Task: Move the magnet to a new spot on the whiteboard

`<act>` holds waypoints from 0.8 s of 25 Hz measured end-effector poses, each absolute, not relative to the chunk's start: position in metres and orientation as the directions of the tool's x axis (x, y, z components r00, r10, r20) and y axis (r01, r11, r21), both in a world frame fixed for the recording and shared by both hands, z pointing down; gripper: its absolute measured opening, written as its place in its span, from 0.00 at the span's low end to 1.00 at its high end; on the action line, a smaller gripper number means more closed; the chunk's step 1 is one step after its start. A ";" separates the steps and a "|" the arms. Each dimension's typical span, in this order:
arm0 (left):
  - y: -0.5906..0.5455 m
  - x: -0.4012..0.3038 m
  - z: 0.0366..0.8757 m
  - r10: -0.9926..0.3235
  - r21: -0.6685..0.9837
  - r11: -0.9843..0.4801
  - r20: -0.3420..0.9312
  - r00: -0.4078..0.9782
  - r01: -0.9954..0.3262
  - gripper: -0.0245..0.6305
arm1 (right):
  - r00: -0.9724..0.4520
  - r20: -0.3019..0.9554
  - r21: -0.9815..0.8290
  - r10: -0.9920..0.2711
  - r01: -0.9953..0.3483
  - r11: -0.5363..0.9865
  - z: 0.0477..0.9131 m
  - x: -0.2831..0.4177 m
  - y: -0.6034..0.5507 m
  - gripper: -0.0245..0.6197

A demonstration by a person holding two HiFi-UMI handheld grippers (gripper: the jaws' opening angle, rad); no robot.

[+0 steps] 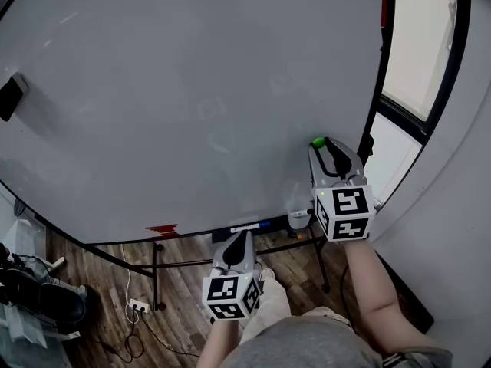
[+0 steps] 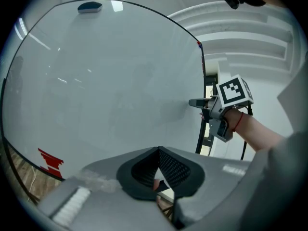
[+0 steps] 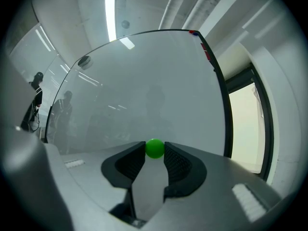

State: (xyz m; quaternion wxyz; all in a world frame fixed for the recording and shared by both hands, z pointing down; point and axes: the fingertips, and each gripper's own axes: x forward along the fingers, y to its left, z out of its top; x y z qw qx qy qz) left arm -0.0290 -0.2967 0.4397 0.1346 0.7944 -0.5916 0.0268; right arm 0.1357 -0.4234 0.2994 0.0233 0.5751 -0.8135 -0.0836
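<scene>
A small green round magnet (image 1: 317,142) sits on the whiteboard (image 1: 192,90) near its lower right edge. My right gripper (image 1: 322,147) points at the board, and its two jaw tips touch the magnet's sides. In the right gripper view the magnet (image 3: 155,148) fills the gap between the tips of my right gripper (image 3: 155,151). My left gripper (image 1: 239,240) hangs lower, below the board's bottom edge. In its own view my left gripper (image 2: 158,150) has its tips together and nothing between them. That view also shows the right gripper (image 2: 197,102) against the whiteboard (image 2: 96,81).
A dark eraser (image 1: 11,96) sticks to the board at far left. A red mark (image 1: 162,228) and a marker (image 1: 247,227) lie along the bottom edge. A black-framed window (image 1: 418,52) stands right of the board. Cables and a power strip (image 1: 138,306) lie on the wooden floor.
</scene>
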 end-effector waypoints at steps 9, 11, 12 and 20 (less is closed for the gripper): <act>-0.265 -0.020 0.441 -0.938 0.187 -0.243 0.203 0.280 -0.952 0.04 | -0.365 -0.036 0.159 -0.930 -0.921 0.355 0.313 0.140 -0.384 0.23; -0.257 -0.017 0.440 -0.940 0.189 -0.236 0.202 0.273 -0.953 0.04 | -0.371 -0.031 0.155 -0.928 -0.919 0.362 0.316 0.142 -0.375 0.23; -0.254 -0.017 0.440 -0.942 0.191 -0.232 0.202 0.270 -0.954 0.04 | -0.374 -0.029 0.153 -0.927 -0.918 0.366 0.317 0.143 -0.370 0.23; -0.225 -0.013 0.438 -0.948 0.195 -0.212 0.199 0.250 -0.958 0.04 | -0.387 -0.027 0.144 -0.922 -0.914 0.380 0.322 0.148 -0.333 0.23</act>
